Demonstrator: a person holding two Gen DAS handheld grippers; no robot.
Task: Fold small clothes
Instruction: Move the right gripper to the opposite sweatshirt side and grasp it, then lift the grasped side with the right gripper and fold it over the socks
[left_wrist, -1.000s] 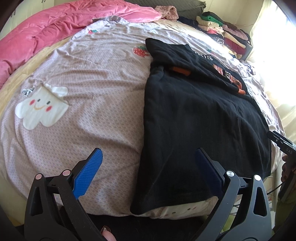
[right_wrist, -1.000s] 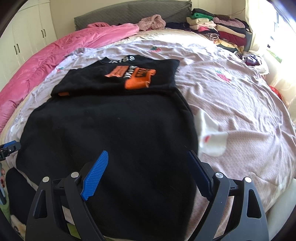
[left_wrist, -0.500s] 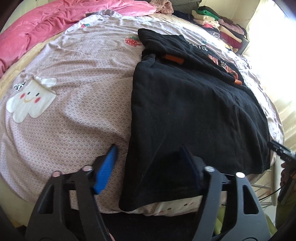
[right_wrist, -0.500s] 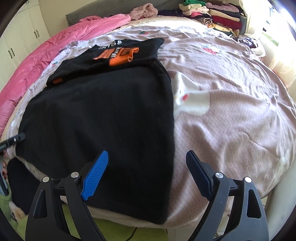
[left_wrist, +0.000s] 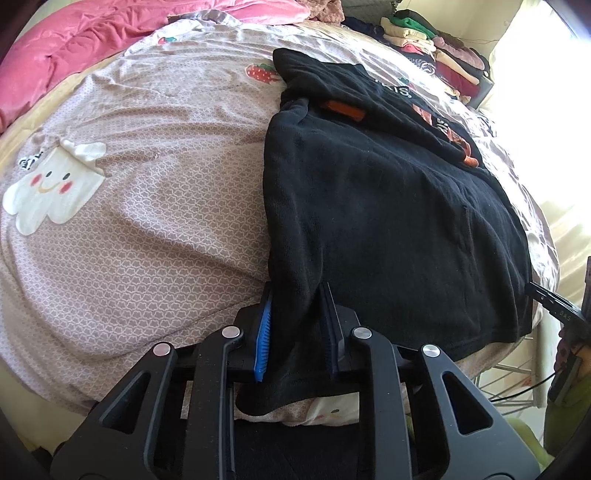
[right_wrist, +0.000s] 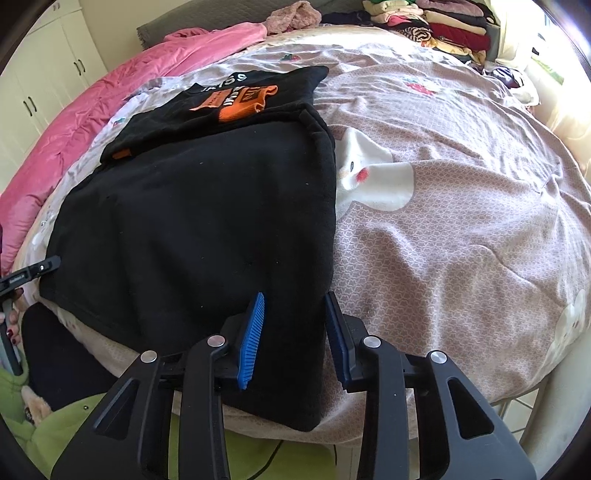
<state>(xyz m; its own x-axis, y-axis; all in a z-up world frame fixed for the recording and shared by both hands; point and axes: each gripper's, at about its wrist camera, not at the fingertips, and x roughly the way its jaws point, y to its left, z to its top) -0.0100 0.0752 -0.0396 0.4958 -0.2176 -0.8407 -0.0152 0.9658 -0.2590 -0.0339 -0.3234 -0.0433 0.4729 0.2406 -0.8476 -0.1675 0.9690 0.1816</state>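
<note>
Surface: bed (right_wrist: 461, 229) with mauve patterned sheet, cloud and strawberry prints | On it: black garment (left_wrist: 388, 221) spread flat, near hem over the bed's edge | pink quilt (right_wrist: 122, 107) along far side | folded clothes stack (right_wrist: 432, 26) at far corner

Black garment (left_wrist: 388, 221) — flat on bed

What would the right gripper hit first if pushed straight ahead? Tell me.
The black garment: its near right corner already lies between the closing jaws of the right gripper. Under it is the bedsheet, though depth is hard to judge.
</note>
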